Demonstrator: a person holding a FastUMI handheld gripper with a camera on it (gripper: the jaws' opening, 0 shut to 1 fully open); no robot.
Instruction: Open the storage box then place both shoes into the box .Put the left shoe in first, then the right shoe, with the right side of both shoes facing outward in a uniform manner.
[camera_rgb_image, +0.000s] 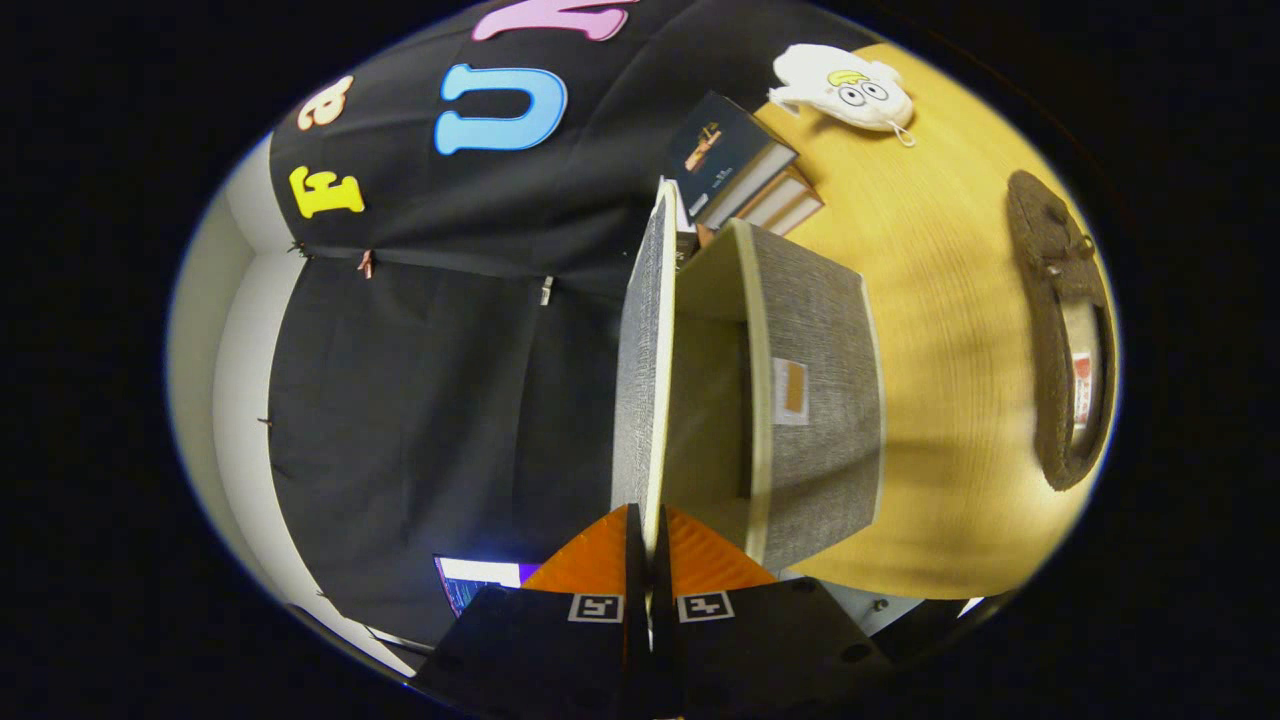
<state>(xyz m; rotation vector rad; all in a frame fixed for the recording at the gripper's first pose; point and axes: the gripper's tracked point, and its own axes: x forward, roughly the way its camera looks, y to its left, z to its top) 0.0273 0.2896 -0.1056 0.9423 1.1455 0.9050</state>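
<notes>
Opening stage: the lid (640, 370) of the storage box (815, 400) is clamped between the gripper (648, 530) fingers and swung up, with a shoe (1065, 330) beyond yet unplaced.

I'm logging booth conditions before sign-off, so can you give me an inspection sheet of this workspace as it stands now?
Surface: wooden table, bare between the things on it.
Job's things: grey storage box on the table; its lid swung open, edge between the tool's fingers. One dark shoe lies apart from the box; the second shoe: nothing seen.
Clutter: stack of books beyond the box; white plush toy further off.
Grippers: tool shut on the lid edge.
Cables: nothing seen.
Surroundings: black cloth wall; a lit screen below it.
</notes>
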